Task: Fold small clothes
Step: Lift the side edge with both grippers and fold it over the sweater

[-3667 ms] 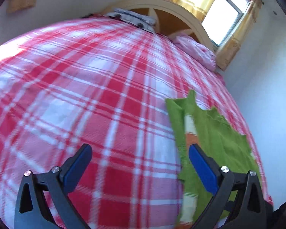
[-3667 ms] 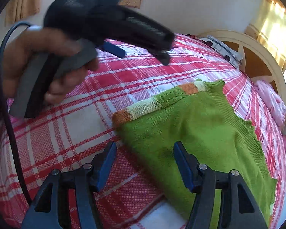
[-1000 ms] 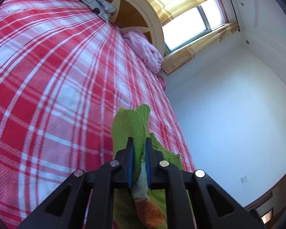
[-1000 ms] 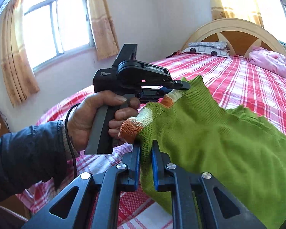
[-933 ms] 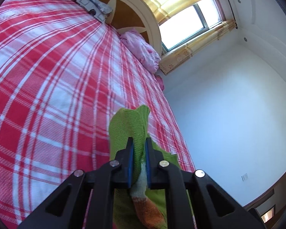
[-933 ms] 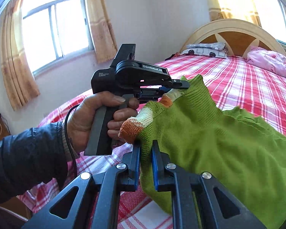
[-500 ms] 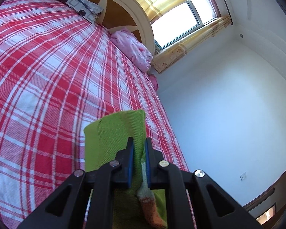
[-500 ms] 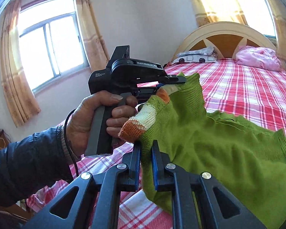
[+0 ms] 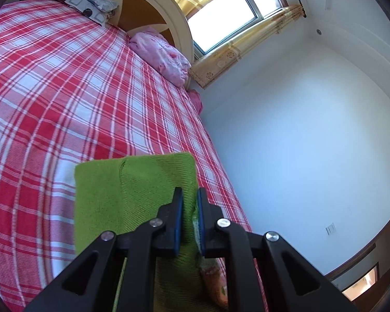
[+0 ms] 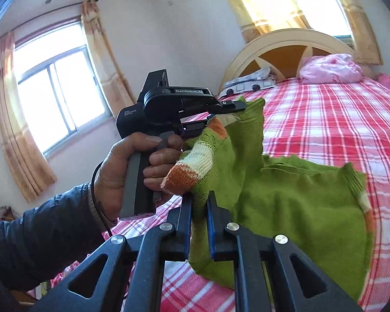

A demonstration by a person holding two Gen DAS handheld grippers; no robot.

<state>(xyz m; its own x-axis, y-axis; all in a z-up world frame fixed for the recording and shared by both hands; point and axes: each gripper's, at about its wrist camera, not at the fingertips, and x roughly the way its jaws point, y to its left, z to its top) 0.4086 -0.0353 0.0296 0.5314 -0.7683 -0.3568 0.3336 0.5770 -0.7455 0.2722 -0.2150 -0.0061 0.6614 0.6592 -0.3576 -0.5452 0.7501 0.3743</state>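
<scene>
On the red-and-white plaid bed [image 9: 65, 91], our left gripper [image 9: 187, 218] and right gripper [image 10: 199, 223] both clamp the green knitted sweater [image 10: 286, 197] — pink pillow [image 9: 161, 52] at twelve o'clock.

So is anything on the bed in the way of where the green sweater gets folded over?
Nothing visible. Both grippers, left and right, are shut on the green sweater, and the checked bedspread ahead looks bare. The pink pillow lies far off by the headboard.
</scene>
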